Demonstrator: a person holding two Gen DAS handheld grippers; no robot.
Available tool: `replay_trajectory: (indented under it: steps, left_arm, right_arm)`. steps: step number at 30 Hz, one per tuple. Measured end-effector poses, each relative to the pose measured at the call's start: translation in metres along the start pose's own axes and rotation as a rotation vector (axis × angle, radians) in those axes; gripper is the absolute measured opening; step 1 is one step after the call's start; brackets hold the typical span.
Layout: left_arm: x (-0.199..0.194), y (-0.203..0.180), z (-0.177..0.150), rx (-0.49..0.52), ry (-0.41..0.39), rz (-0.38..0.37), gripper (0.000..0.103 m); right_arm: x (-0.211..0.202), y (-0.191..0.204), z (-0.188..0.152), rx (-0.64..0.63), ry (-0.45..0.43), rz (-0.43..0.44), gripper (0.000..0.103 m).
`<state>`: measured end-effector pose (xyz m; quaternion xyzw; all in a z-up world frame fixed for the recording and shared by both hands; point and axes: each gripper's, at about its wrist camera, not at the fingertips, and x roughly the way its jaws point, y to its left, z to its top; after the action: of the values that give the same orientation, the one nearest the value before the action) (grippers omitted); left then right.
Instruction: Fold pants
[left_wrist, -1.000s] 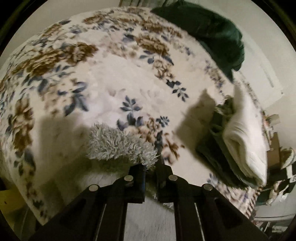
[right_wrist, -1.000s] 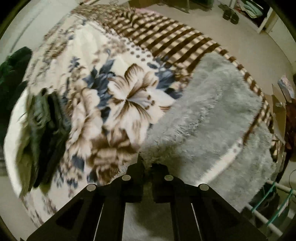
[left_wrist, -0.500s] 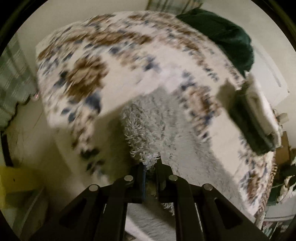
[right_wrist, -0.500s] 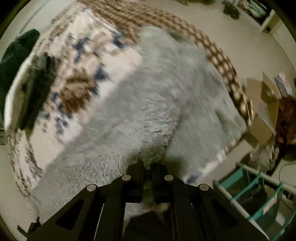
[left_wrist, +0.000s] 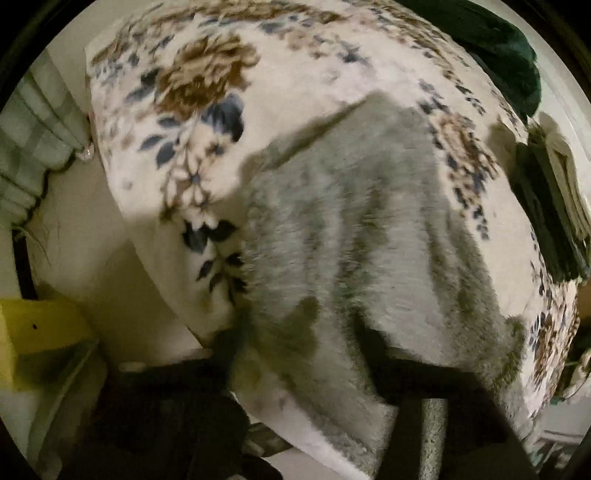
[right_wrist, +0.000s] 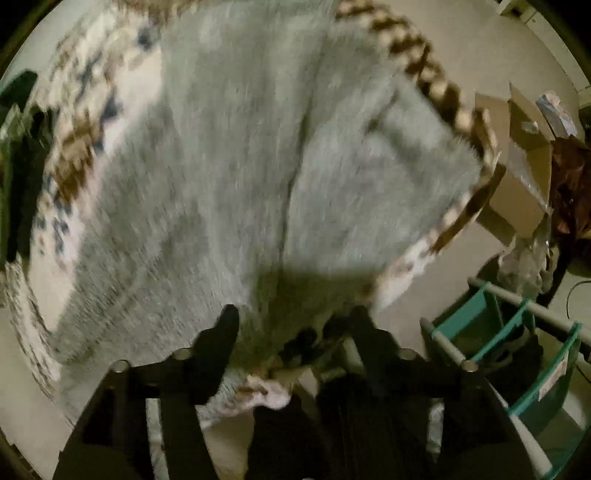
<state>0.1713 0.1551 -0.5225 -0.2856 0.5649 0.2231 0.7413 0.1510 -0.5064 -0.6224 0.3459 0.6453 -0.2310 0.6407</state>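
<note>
Letting go: both grippers, left (left_wrist: 299, 339) and right (right_wrist: 295, 325), now wide open, pants (right_wrist: 240, 155) dropped flat on bed (left_wrist: 177, 122), first fold probably laid.

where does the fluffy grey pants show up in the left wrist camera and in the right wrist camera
Left wrist: the grey pants fill the centre and lower middle, spread over the floral blanket.
Right wrist: the grey pants cover the centre and upper left, reaching down between the open fingers.
Shared landmark: the stack of folded dark clothes, at the right edge in the left view, at the left edge in the right view.
</note>
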Motion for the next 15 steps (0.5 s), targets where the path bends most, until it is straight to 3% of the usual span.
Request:
replay_trajectory:
  steps: [6,9,12,13,14,15]
  left_arm:
    - [-0.017,-0.071,-0.016,0.199,-0.050,0.008,0.084]
    - [-0.005,-0.116,-0.037,0.310,-0.019,-0.008,0.084]
    - [0.008,-0.155,-0.064,0.401,0.022,-0.038,0.084]
    - [0.011,-0.167,-0.073,0.428,0.034,-0.048,0.084]
    - [0.013,-0.178,-0.081,0.450,0.043,-0.059,0.084]
    - [0.014,-0.192,-0.090,0.479,0.056,-0.073,0.084]
  right_arm:
    - [-0.017,0.032,0.064,-0.083,-0.176,-0.006,0.073]
    - [-0.013,0.066,0.100,-0.123,-0.221,-0.015,0.073]
    - [0.003,0.091,0.128,-0.184,-0.230,-0.082,0.072]
    - [0.003,0.090,0.130,-0.181,-0.238,-0.102,0.057]
    - [0.001,0.086,0.130,-0.170,-0.250,-0.114,0.022]
    - [-0.007,0.071,0.130,-0.130,-0.269,-0.120,0.012]
